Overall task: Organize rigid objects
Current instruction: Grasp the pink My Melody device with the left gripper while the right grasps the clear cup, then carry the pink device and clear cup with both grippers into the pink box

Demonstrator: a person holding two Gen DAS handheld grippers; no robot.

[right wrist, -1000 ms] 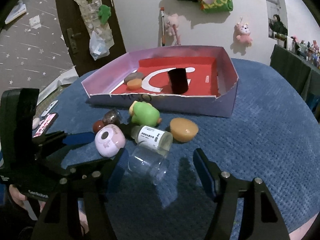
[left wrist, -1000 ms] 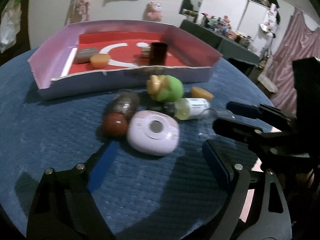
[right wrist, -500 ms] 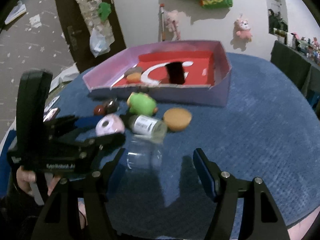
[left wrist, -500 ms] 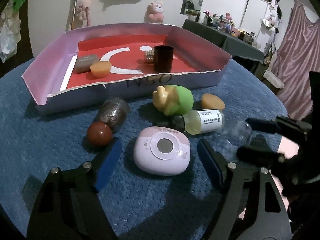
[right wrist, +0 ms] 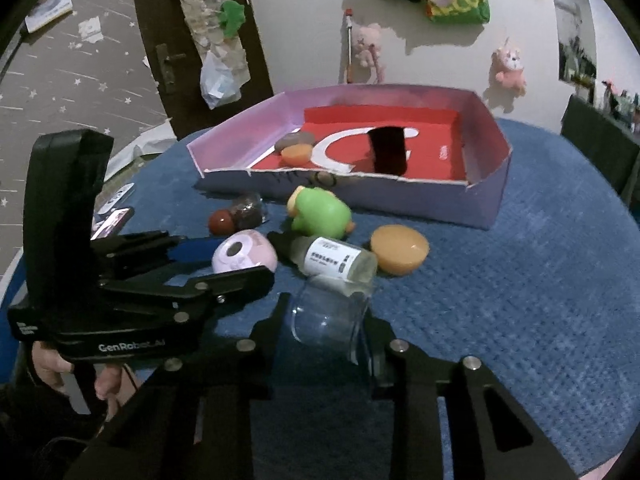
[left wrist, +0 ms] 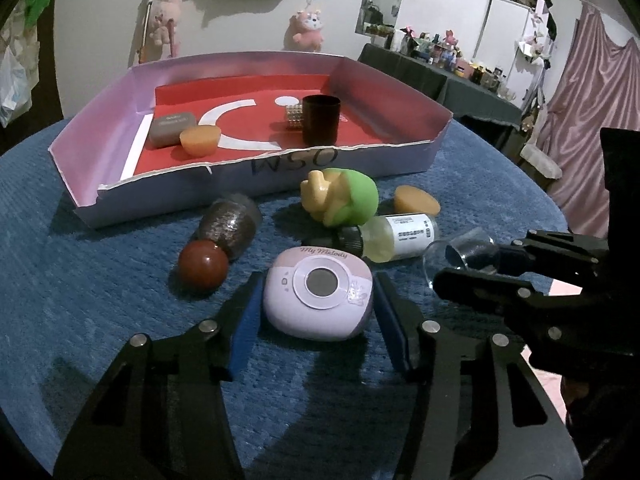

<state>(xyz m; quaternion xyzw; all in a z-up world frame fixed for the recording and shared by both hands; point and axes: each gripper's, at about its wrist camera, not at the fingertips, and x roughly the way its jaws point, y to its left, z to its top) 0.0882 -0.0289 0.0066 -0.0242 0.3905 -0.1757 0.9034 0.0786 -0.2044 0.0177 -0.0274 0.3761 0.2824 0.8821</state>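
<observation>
A pink toy camera lies on the blue tablecloth between the blue pads of my left gripper. The jaws are closing and the pads touch its two sides. From the right wrist view, the same left gripper flanks the toy camera. A clear glass cup lies on its side, and my right gripper is shut on it. In the left wrist view the cup shows at the tips of the right gripper.
A purple box with a red floor holds a black cup, a grey case and an orange cake. In front lie a green toy, a labelled bottle, an orange puck, a glitter jar and a red ball.
Both pairs of jaws have come together: the left ones around the pink toy camera, the right ones onto the glass cup. The left gripper has edged forward to the camera.
</observation>
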